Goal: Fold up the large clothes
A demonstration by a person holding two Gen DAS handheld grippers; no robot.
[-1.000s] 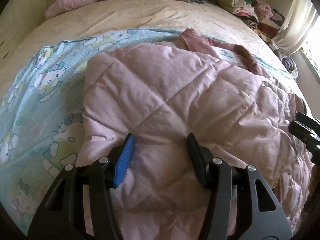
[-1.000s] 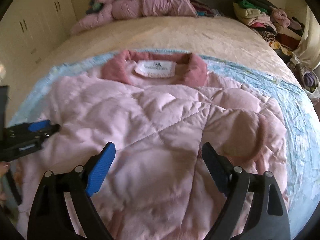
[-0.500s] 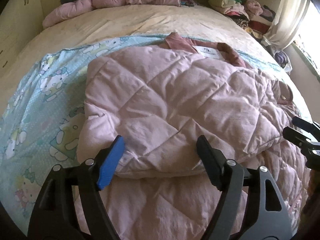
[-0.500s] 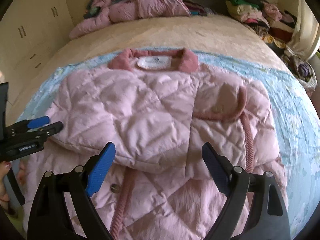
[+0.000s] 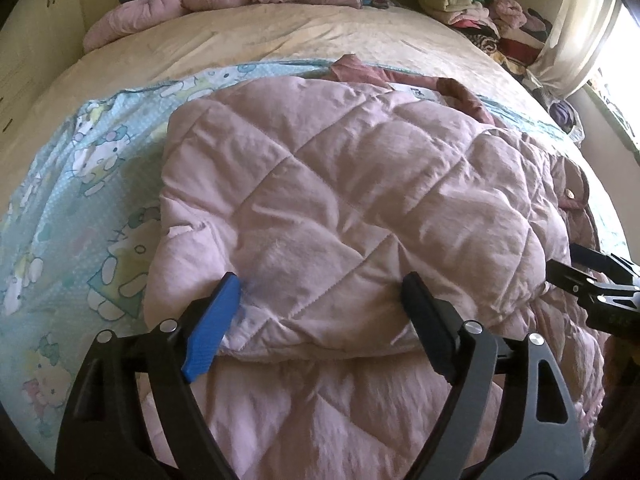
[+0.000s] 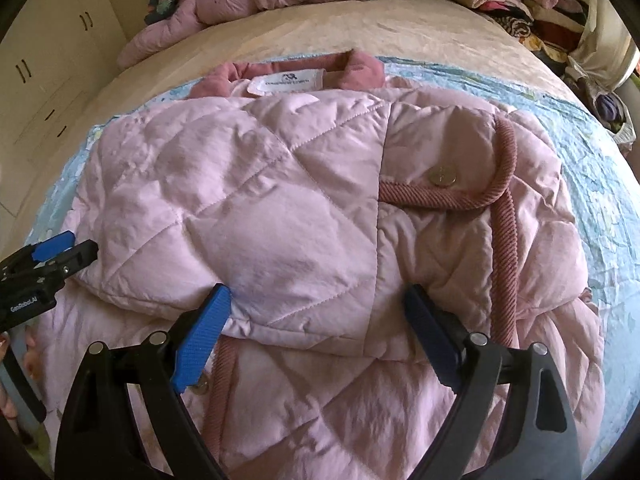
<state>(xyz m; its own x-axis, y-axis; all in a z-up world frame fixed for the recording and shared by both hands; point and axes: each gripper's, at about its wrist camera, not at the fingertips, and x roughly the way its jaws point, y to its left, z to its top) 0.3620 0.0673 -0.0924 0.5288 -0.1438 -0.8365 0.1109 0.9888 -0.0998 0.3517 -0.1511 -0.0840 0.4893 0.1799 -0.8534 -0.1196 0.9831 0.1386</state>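
The pink jacket (image 6: 280,208) is lying folded on the bed (image 6: 360,28), and the left gripper (image 5: 320,304) is opening while the right gripper (image 6: 320,312) is hovering spread, probably letting the fold settle.

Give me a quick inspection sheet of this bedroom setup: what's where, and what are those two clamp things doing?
Surface: bed with beige cover; cartoon-print blue sheet spread on it.
Job's things: pink quilted jacket lying on the sheet, sides folded inward, collar away from the cameras.
Clutter: second pink garment at the headboard; pile of folded clothes beside the bed.
Grippers: left gripper opening, holding nothing; right gripper open, over the fold's edge.
Cables: nothing seen.
Surroundings: cupboards, curtain.
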